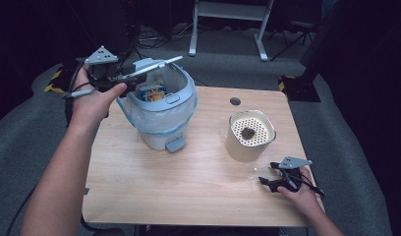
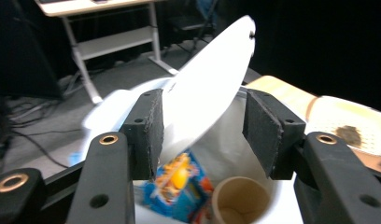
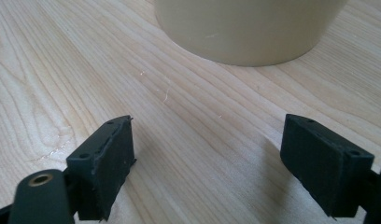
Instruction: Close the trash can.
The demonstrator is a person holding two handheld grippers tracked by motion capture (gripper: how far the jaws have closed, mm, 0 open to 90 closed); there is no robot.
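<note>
- Best handled by steadying the raised lid (image 2: 212,88) of the bin (image 1: 161,115) at the far left of the table (image 1: 188,187), keeping clear of the liner.
- Left gripper (image 2: 202,135) about half open, lid slanting between the jaws, against one pad, not clamped.
- Right gripper (image 3: 207,154) open, empty, resting near the beige canister (image 1: 250,135).

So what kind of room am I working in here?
Probably a lab or recording workspace, not a home: a small wooden table stands alone on grey carpet, with loose cables and a bare metal desk frame behind it.
</note>
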